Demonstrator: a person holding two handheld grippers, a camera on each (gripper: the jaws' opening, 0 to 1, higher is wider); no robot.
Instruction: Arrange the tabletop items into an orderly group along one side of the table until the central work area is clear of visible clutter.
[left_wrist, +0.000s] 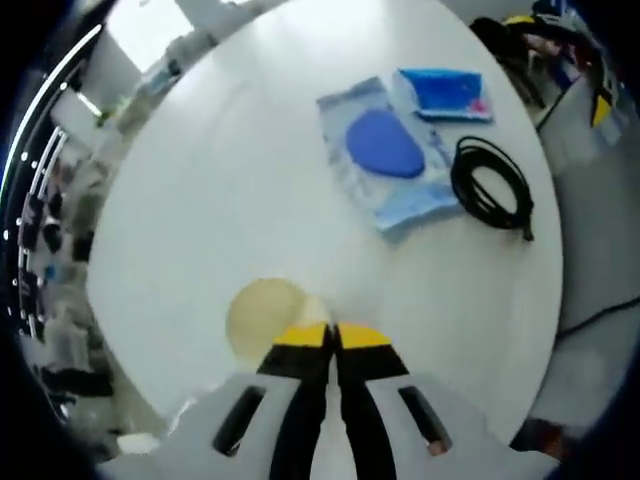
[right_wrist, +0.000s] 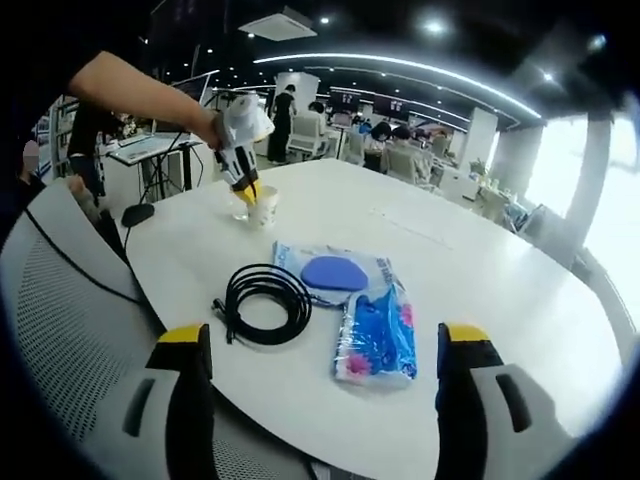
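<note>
L gripper (left_wrist: 333, 338): yellow-tipped jaws pressed together, no gap, clamped on the rim of a cup (left_wrist: 268, 315) standing on the white table (left_wrist: 200, 200). Right gripper view shows the same from across the table: L gripper (right_wrist: 248, 190) pointing down into the cup (right_wrist: 262, 208), near the table's far-left edge, a person's bare forearm (right_wrist: 140, 90) behind it.

R gripper (right_wrist: 325, 345): jaws spread wide apart, nothing between them, hovering over the near edge.

Rest of the items sit grouped toward that near edge: coiled black cable (right_wrist: 265, 300); just beside it a clear bag w/ a blue oval thing inside (right_wrist: 335, 270); a blue tissue pack (right_wrist: 378, 335) touching/overlapping the bag's edge. Left gripper view has the same trio: bag (left_wrist: 385, 155), tissue pack (left_wrist: 443, 95), cable (left_wrist: 492, 185). Cup well apart from them. A mesh chair back (right_wrist: 70, 320) sits by the table edge.
</note>
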